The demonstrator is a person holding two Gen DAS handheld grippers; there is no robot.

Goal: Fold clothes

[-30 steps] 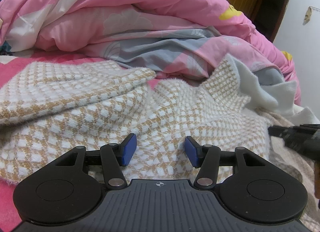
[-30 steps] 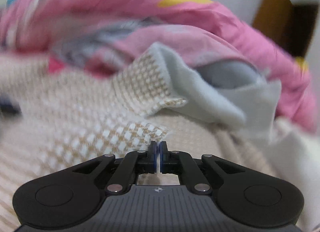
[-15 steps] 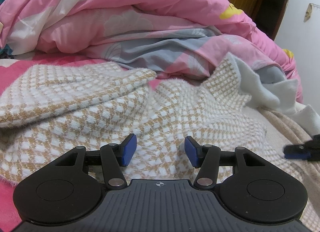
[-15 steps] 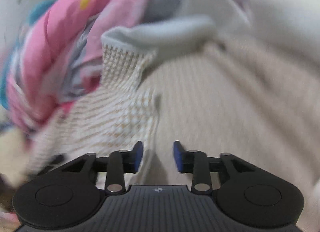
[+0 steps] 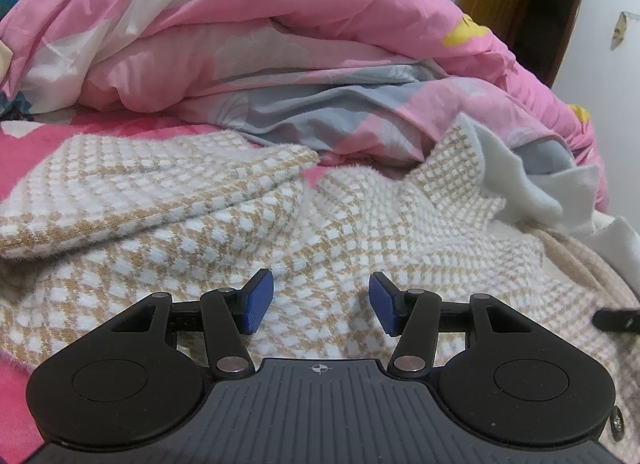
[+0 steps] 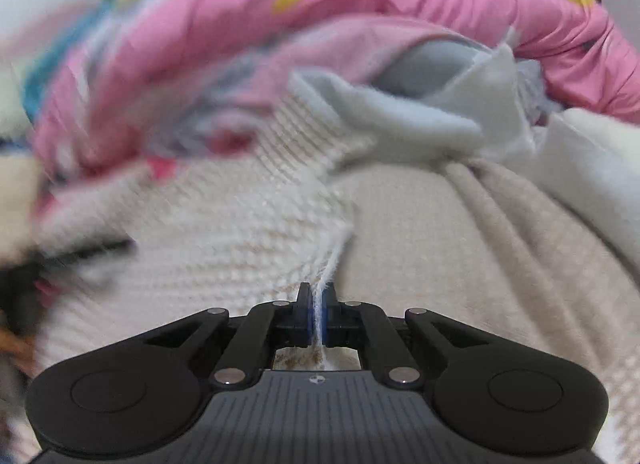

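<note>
A fuzzy tan-and-white checked sweater [image 5: 208,232] lies spread and rumpled on the bed; it also shows blurred in the right wrist view [image 6: 224,240]. My left gripper [image 5: 318,306] is open and empty, low over the sweater's middle. My right gripper [image 6: 317,310] is shut on the sweater's edge, a thin fold of fabric pinched between the blue pads. A tip of the right gripper [image 5: 616,318] shows at the right edge of the left wrist view.
A heaped pink and grey quilt [image 5: 280,48] lies behind the sweater. A beige blanket [image 6: 460,248] lies to the right, with pale blue-white fleece [image 6: 408,116] bunched behind it. A brown wooden door [image 5: 524,4] stands at the back right.
My right gripper was shut, opened half a second ago while swinging, and is now shut on the sweater's edge. The left gripper has stayed open and nearly still.
</note>
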